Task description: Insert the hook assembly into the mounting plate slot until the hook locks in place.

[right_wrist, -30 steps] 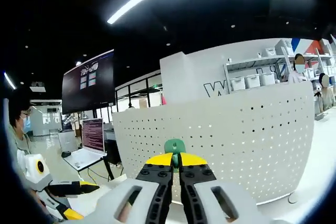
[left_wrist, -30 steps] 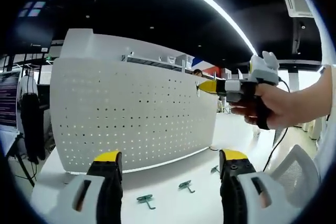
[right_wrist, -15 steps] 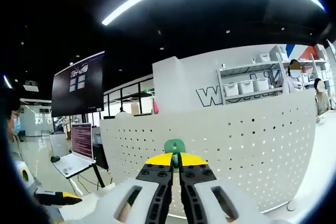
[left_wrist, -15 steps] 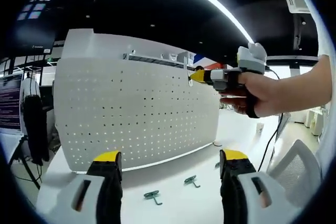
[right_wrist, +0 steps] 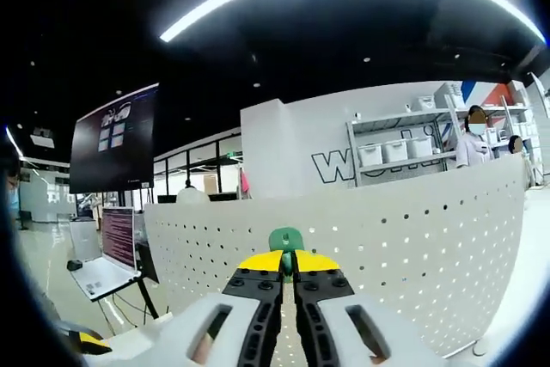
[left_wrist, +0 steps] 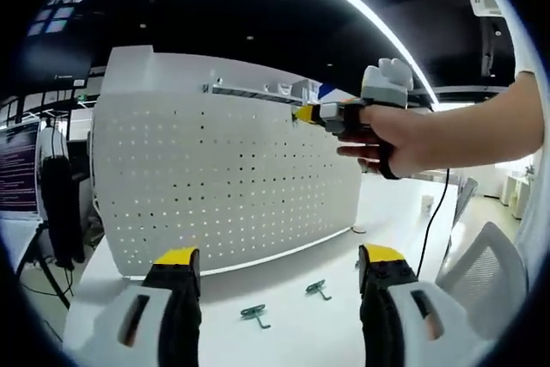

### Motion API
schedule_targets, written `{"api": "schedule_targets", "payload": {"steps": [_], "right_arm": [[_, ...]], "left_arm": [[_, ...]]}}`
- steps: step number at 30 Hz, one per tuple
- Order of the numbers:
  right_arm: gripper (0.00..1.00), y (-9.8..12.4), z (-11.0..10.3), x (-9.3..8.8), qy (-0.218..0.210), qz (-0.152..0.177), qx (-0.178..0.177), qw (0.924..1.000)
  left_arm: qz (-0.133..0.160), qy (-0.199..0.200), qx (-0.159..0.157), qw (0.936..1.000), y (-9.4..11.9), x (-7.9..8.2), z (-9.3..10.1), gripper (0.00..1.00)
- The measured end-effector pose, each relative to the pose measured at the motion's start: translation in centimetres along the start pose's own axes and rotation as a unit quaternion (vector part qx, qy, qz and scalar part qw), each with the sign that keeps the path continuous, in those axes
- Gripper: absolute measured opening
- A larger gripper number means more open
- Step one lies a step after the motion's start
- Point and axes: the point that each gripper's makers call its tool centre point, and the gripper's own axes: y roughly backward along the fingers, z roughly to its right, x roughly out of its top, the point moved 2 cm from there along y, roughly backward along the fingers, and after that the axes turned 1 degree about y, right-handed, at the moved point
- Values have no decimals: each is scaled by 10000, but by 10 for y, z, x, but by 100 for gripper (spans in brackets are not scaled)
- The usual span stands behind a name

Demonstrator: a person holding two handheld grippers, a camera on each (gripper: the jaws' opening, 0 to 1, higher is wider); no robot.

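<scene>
Pinched between the yellow-tipped jaws of the right gripper [right_wrist: 286,261] is a small green hook [right_wrist: 286,239], its rounded head poking up just past the jaw tips, which are pressed together around it. In the right gripper view that hook sits in front of the top edge of the white perforated mounting plate [right_wrist: 404,238], a curved upright panel dotted with rows of small holes; whether the hook touches the panel cannot be told. In the left gripper view the same right gripper [left_wrist: 302,113] comes in from the right, held by a person's hand [left_wrist: 391,139], with its yellow tip at the upper edge of the mounting plate [left_wrist: 215,182]. The left gripper [left_wrist: 279,257] has its two yellow-capped jaws spread wide apart and holds nothing, pointing toward the lower part of the plate. On the white table [left_wrist: 292,337] between those jaws lie two spare green hooks [left_wrist: 254,314], a little apart from each other and in front of the plate's base. A dark wall screen [right_wrist: 112,139] and an open laptop [right_wrist: 107,251] stand off to the left behind the plate in the right gripper view.
</scene>
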Motion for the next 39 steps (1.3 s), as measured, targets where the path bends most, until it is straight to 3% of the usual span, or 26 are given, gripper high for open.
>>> {"api": "schedule_targets", "payload": {"steps": [13, 24, 39], "right_arm": [[1, -22, -9, -2, 92, 140, -118, 9998], [1, -40, -2, -6, 132, 203, -373, 9990], [2, -57, 2, -15, 114, 217, -427, 9988]], "left_arm": [[-16, 84, 125, 9999, 1, -5, -6, 76], [-3, 201, 181, 9996, 2, -8, -11, 75], [-66, 311, 276, 9991, 2, -12, -17, 73]]}}
